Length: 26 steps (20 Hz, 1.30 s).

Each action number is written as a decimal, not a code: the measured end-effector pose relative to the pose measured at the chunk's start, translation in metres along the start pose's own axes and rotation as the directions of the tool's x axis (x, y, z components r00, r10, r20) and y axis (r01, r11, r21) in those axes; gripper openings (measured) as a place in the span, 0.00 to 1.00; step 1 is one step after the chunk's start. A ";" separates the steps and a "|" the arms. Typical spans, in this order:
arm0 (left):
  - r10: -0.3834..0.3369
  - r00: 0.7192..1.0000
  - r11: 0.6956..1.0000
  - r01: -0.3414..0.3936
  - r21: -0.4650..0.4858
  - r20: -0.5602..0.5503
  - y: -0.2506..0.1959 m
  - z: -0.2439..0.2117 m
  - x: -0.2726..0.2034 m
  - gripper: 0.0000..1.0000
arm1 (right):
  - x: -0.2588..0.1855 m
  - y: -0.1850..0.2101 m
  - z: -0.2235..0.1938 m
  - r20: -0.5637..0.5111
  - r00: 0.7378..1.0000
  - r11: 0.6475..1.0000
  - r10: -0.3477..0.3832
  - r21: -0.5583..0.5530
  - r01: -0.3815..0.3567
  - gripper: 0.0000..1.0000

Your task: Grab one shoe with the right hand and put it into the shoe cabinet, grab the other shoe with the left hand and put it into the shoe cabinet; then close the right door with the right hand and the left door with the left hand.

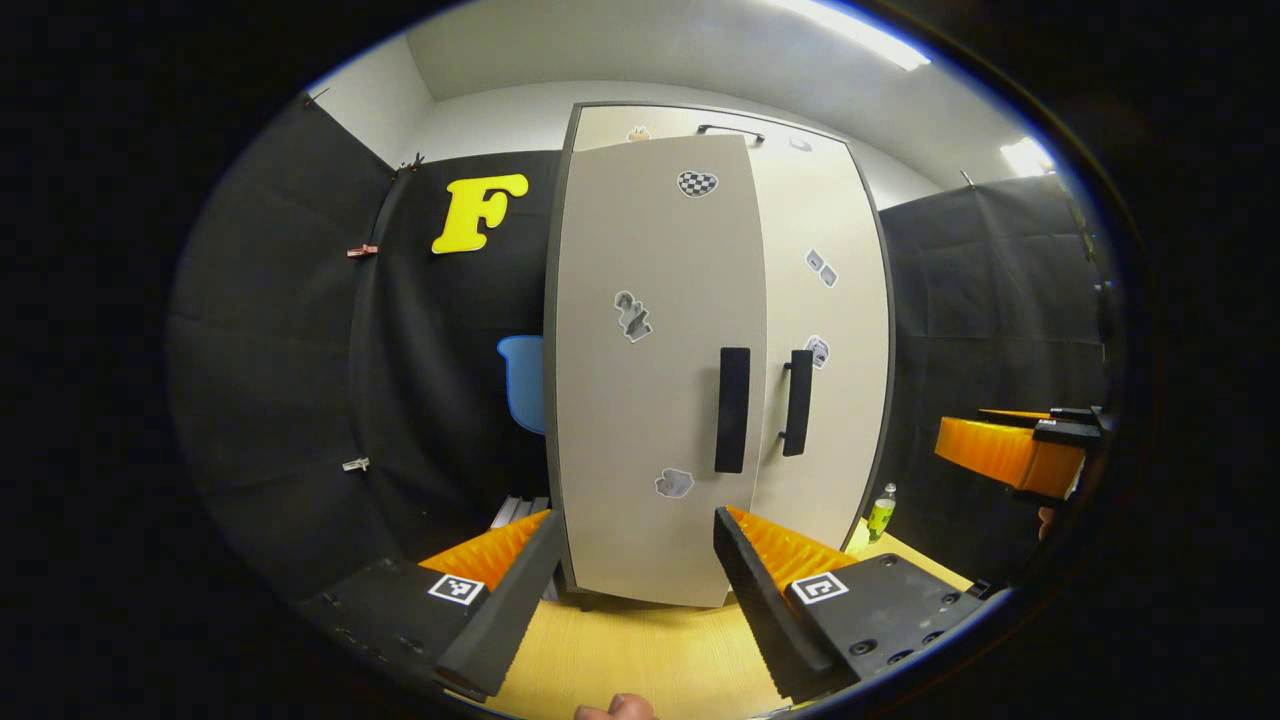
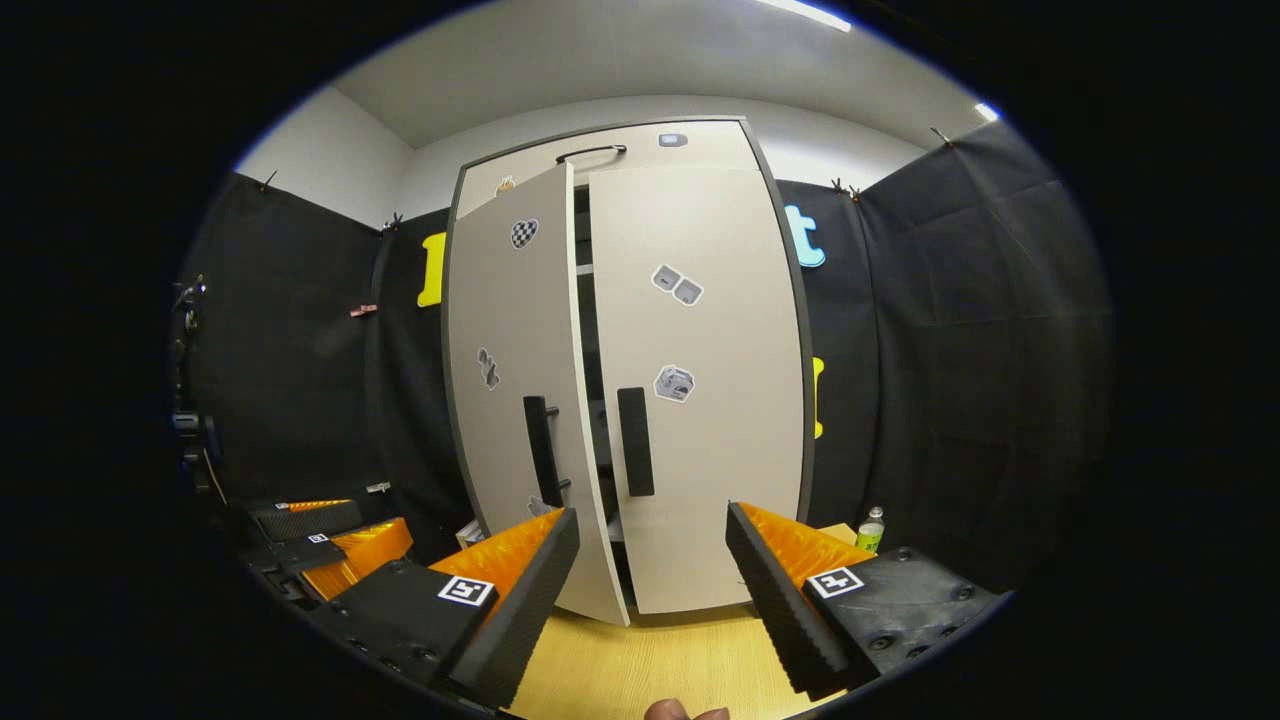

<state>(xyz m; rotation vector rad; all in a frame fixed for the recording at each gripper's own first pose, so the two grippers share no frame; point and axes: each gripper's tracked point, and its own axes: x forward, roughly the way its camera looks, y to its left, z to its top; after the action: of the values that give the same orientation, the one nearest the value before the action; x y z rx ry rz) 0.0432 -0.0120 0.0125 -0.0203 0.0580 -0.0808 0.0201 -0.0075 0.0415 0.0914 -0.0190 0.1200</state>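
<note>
The shoe cabinet (image 2: 620,360) is the biggest thing here. It is tall and pale and stands on the wooden floor (image 2: 640,660) in front of the black cloth wall.

Its right door (image 2: 700,380) looks shut, or very nearly shut. Its left door (image 2: 520,400) is not shut yet. It swings out a little, and there is a dark gap between the two doors. Each door has a long black handle. In the left gripper view the left door (image 1: 655,370) is right in front, with its handle (image 1: 732,410) just above the gripper.

No shoes are on the floor. They may be inside the cabinet, but the gap is too dark and thin to be sure. So the shoe steps and the right door seem done, and pushing the left door shut is what is left.

The left gripper (image 1: 635,555) has its fingers wide apart and holds nothing. It is near the left door. The right gripper (image 2: 650,560) is spread wide too and is empty.

A small green bottle (image 2: 872,530) stands by the cabinet's right side.
</note>
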 end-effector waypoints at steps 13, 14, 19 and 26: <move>0.034 0.999 0.999 -0.035 0.003 0.020 0.010 0.009 -0.002 0.95 | 0.000 0.000 -0.003 -0.001 1.000 1.000 -0.015 -0.016 0.015 0.98; 0.040 0.999 0.999 -0.040 0.003 0.024 0.012 0.010 -0.003 0.95 | 0.000 0.000 -0.002 0.001 1.000 1.000 -0.021 -0.023 0.021 0.98; 0.054 0.997 0.998 -0.054 -0.009 0.049 0.016 0.021 -0.003 0.95 | 0.002 -0.002 -0.008 -0.007 0.999 0.998 -0.036 -0.043 0.036 0.98; 0.059 0.996 0.998 -0.059 0.000 0.061 0.012 0.026 -0.001 0.95 | 0.006 -0.004 -0.010 -0.008 0.999 0.998 -0.043 -0.048 0.042 0.98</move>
<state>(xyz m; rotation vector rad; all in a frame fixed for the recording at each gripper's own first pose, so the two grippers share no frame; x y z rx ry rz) 0.0444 0.0000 0.0377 -0.0188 -0.0029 -0.0209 0.0264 -0.0103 0.0312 0.0434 -0.0107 0.0776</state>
